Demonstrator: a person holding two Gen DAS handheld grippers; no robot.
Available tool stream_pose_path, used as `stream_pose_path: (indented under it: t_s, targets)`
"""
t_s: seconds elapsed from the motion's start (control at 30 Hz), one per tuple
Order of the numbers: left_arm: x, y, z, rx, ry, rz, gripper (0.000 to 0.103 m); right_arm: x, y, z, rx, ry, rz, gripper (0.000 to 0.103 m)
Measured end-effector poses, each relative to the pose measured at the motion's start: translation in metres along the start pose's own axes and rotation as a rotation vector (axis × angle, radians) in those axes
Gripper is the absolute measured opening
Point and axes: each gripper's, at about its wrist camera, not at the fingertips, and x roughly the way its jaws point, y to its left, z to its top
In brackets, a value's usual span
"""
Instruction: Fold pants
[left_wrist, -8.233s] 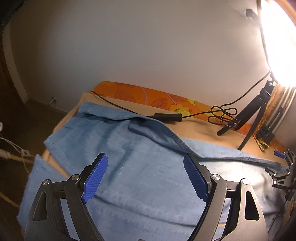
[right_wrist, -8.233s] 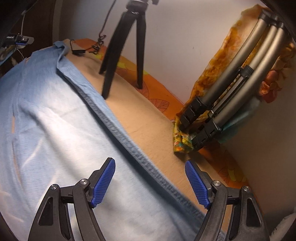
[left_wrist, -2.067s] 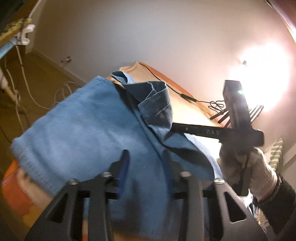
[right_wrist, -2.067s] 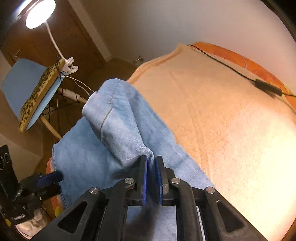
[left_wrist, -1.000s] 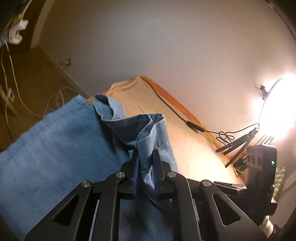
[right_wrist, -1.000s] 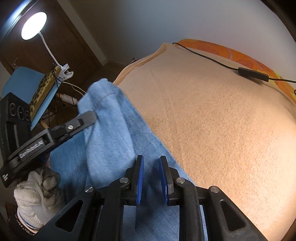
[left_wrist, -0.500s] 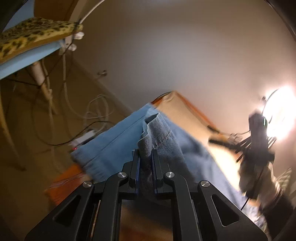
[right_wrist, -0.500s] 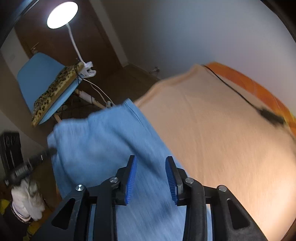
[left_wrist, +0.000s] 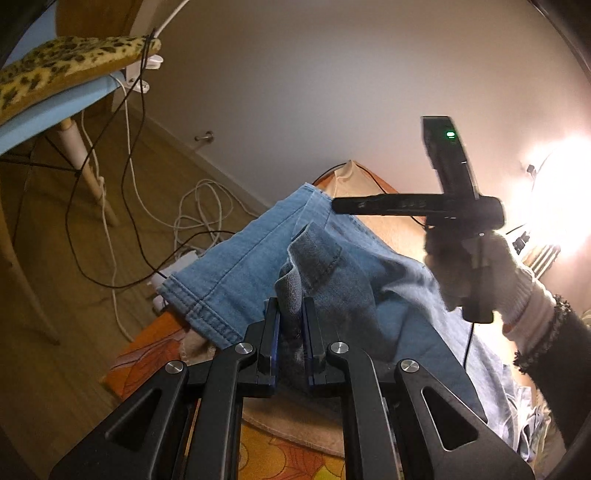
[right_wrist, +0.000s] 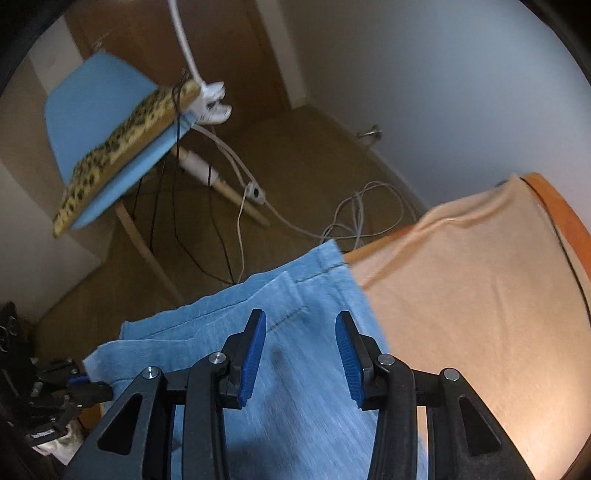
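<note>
Denim pinched on the left, free on the right

The pants (left_wrist: 258, 266) lie over a peach blanket (right_wrist: 480, 295), hem end hanging off toward 11 o'clock, long axis running 11 to 5. The left claw (left_wrist: 290, 332) is clamped on a raised fold of the denim; the right claw (right_wrist: 300, 343), nearer the far edge, hovers parted above the cloth, gripping nothing.

The pants (left_wrist: 229, 273) are matt blue denim with stitched hems. Under them, the blanket (right_wrist: 480, 295) looks like soft, fuzzy peach cloth. Both grippers are matt black plastic with ribbed blue pads (right_wrist: 255, 354) and shiny metal screws. Beyond the pants, the floor (right_wrist: 295, 155) is smooth wood.
</note>
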Motion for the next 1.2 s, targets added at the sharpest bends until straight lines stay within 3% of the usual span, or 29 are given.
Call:
stream_pose_path:
  t_s: [0.1,0.2,0.27,0.3,0.43,0.53,0.7,0.9,1.03,1.2]
  targets:
    - [0.0,0.0,-0.001,-0.002,0.001,-0.009,0.009,0.013,0.006,-0.002,-0.023,0.024,-0.012,0.041]
    - [-0.001,0.0,-0.002,0.001,0.002,-0.012,0.009,0.016,0.018,-0.008,-0.077,0.029,-0.044,0.022]
    - [-0.003,0.002,-0.003,-0.009,-0.002,-0.017,0.009,0.012,0.024,-0.011,-0.11,0.022,-0.1,0.001]
    - [-0.004,0.002,-0.003,-0.013,-0.005,-0.019,0.009,0.007,0.024,-0.011,-0.103,0.012,-0.104,0.0]
    - [-0.011,0.008,-0.007,-0.03,-0.026,-0.013,0.009,-0.028,0.019,-0.01,-0.076,-0.086,-0.105,0.0]
    - [-0.014,0.012,-0.007,-0.047,-0.03,-0.015,0.009,-0.04,0.015,-0.003,-0.061,-0.11,-0.078,0.0]
    - [-0.022,0.013,-0.002,-0.036,-0.058,-0.002,0.006,-0.03,0.025,0.004,-0.077,-0.12,-0.157,0.0]
    - [-0.043,0.017,0.024,-0.01,-0.145,0.013,0.005,-0.055,0.028,0.022,-0.038,-0.221,-0.184,0.0]
    - [-0.038,0.027,0.038,-0.011,-0.126,0.058,0.002,-0.05,0.023,0.036,-0.027,-0.219,-0.232,0.0]
    - [-0.022,0.051,0.032,-0.049,-0.075,0.08,0.002,-0.015,0.019,0.03,-0.042,-0.154,-0.247,0.0]
